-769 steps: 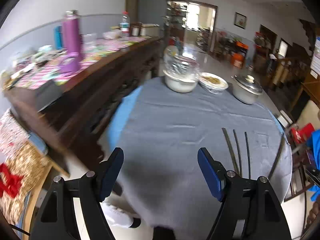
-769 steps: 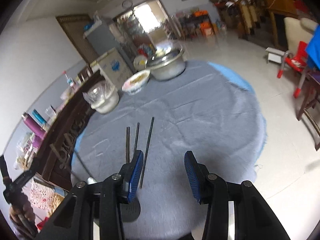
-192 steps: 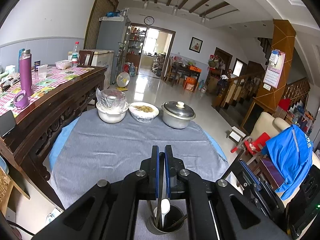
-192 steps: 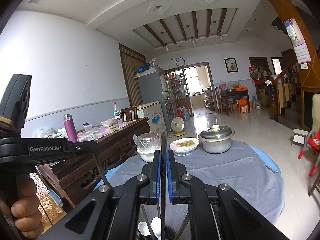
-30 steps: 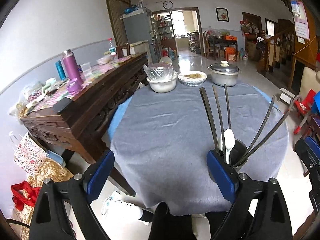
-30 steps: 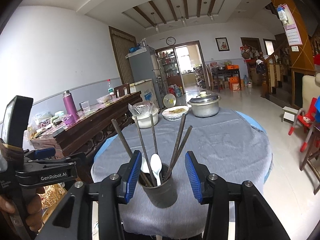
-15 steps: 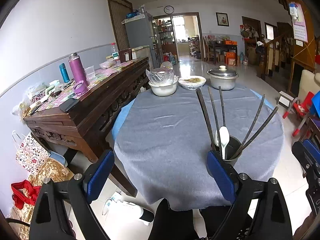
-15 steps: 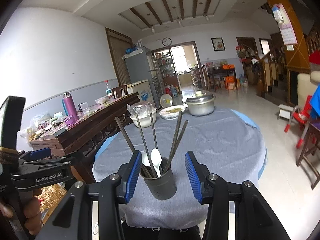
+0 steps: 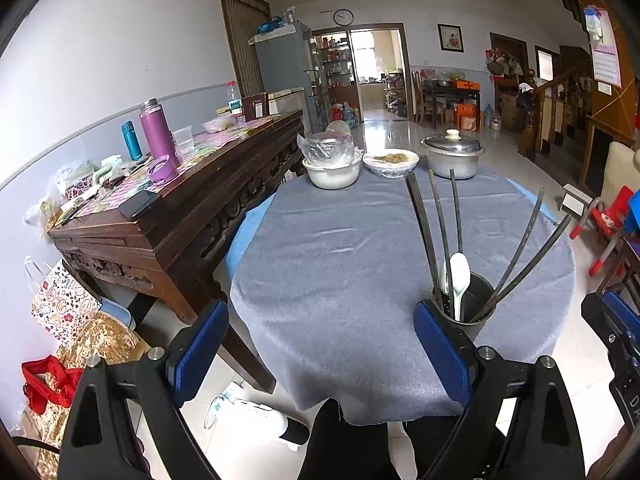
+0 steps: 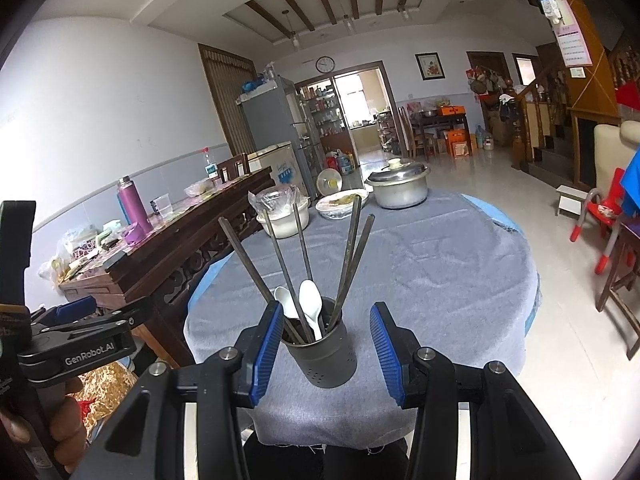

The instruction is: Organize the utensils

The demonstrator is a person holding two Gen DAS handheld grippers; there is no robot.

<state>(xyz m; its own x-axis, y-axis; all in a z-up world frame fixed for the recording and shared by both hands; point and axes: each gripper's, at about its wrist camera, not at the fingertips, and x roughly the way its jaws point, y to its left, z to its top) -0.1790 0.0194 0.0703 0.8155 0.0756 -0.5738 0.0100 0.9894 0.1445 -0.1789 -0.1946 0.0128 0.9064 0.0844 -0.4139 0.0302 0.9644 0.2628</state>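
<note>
Table (image 10: pixel 460 280): grey cloth bare across the middle, free room to move; three dishes at 12 o'clock. Holder (image 10: pixel 324 354) stands near the 6 o'clock edge; a nudge could topple it off. Chopsticks (image 10: pixel 352 256) splay and lean, easy to snag. Spoons (image 10: pixel 310 306) inside. Right gripper (image 10: pixel 326 354) straddles the holder, jaws apart, not touching. Left gripper (image 9: pixel 320 352) gapes empty.
</note>
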